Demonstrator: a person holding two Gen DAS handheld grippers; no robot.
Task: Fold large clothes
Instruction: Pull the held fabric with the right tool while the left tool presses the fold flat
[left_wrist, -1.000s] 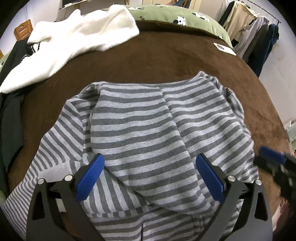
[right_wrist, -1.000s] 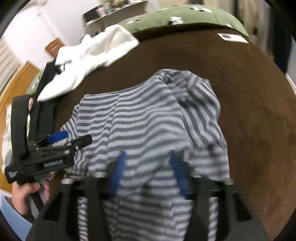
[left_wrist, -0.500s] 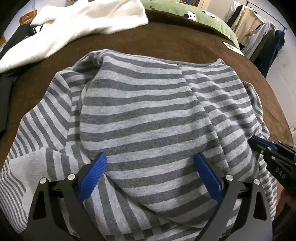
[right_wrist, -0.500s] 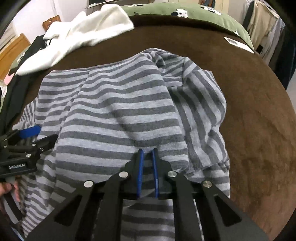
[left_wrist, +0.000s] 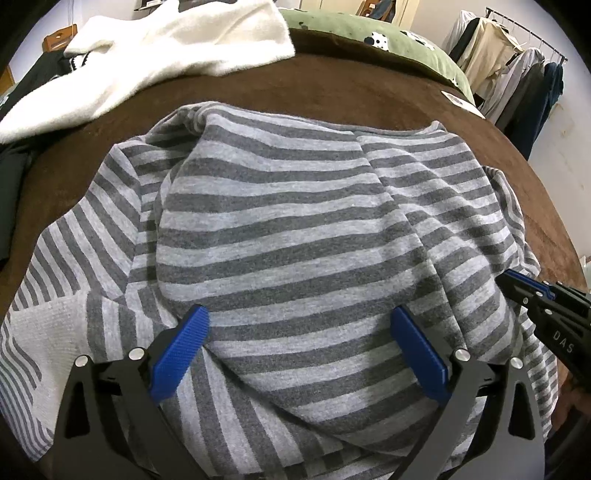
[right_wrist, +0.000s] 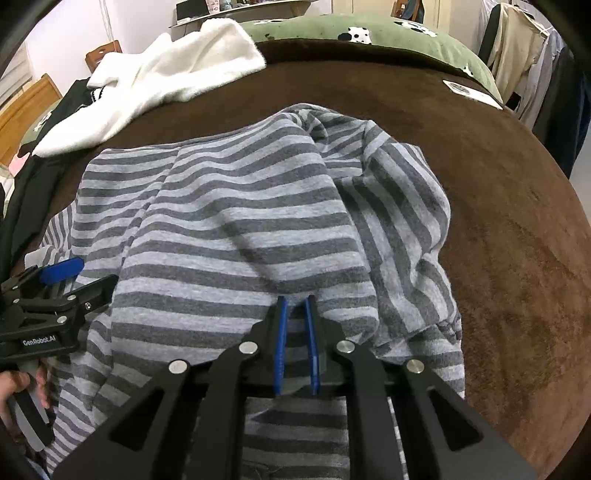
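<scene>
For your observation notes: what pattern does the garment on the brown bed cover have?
Light and dark grey stripes on the striped top; left wrist view shows it best.

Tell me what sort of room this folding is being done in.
Most likely a bedroom. The striped garment lies on a wide surface under a brown blanket that looks like a bed, with a green pillow at its far end and clothes on a hanging rail beside it.

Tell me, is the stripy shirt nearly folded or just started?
Just started, it seems. The striped shirt lies bunched on the brown blanket, with one part flopped over the middle, but no neat edges. In hand: the right hand-held gripper is shut on a pinch of its fabric, while the left hand-held gripper stands open over it. Left: smoothing and the real folds.
</scene>
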